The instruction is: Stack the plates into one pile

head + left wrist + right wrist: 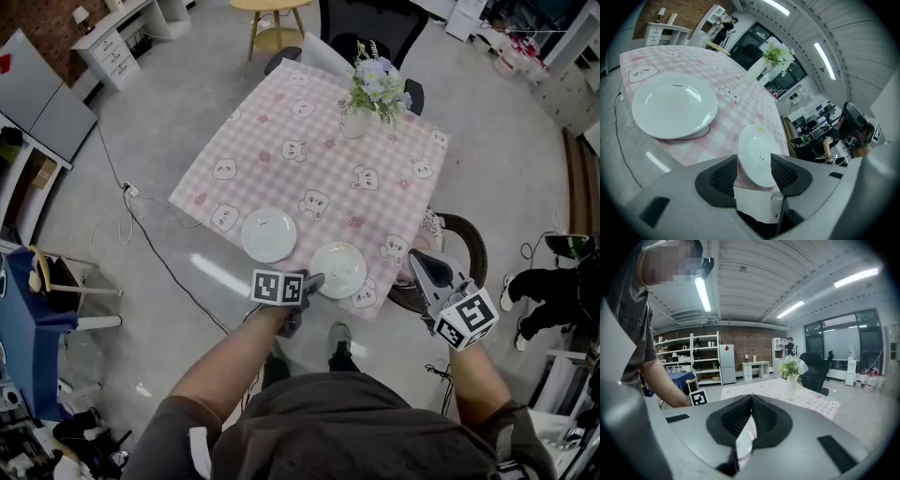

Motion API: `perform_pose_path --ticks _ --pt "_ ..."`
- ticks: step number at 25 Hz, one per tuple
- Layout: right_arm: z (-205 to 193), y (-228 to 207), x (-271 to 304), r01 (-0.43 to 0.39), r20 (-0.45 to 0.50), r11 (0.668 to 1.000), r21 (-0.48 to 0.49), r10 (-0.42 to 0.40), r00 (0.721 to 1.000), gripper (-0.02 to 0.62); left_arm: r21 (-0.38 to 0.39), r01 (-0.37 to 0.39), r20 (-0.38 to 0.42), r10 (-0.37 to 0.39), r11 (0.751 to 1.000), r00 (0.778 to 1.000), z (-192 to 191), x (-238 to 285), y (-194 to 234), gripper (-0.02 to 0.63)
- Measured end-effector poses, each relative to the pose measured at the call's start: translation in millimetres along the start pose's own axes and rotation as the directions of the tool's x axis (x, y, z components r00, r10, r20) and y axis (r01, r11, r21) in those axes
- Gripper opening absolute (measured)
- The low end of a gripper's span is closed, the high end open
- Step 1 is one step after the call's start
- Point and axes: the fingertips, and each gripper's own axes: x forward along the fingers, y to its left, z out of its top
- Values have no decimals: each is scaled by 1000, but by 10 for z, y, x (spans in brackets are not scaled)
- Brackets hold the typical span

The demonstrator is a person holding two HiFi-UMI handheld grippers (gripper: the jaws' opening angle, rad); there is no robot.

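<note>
Two white plates lie near the front edge of the table with the pink checked cloth [281,141]. The left plate [269,234] [672,105] lies by itself. The right plate [338,270] [757,145] has its near rim between the jaws of my left gripper [314,278] [754,161], which is open; the pads stand on either side of the rim without pressing on it. My right gripper [419,261] [751,401] hovers off the table's front right corner, shut with nothing in it.
A vase of flowers [375,89] [757,68] [792,376] stands at the table's far side. A round chair [469,244] sits under my right gripper. A black office chair [366,28] and a wooden stool [272,19] stand beyond the table.
</note>
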Motion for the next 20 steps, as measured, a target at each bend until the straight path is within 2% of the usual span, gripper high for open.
perform_pose_path --ticks 5,10,12,15,18,20 --pt "-69 -52 -45 5 -4 1000 14 -5 1000 -6 -10 -1 -27 0 1000 1000 -36 130 8 222" --pt "-132 -81 -104 14 -4 1000 27 -14 1000 -6 -73 33 -3 -33 997 999 4 183 2 213" --pt "-174 -92 -132 19 -10 999 31 -19 1000 -6 -65 1 -11 -2 998 1000 0 204 37 170" --pt "-226 -126 -153 31 -18 999 37 -31 999 -6 -6 -100 -41 100 995 994 4 232 125 67" --pt "-256 -177 -174 43 -22 998 45 -42 999 -6 31 -153 -80 155 988 985 17 269 135 55" --pt "-266 -200 -195 49 -22 997 51 -48 999 -6 30 -149 -103 151 988 983 16 292 119 54"
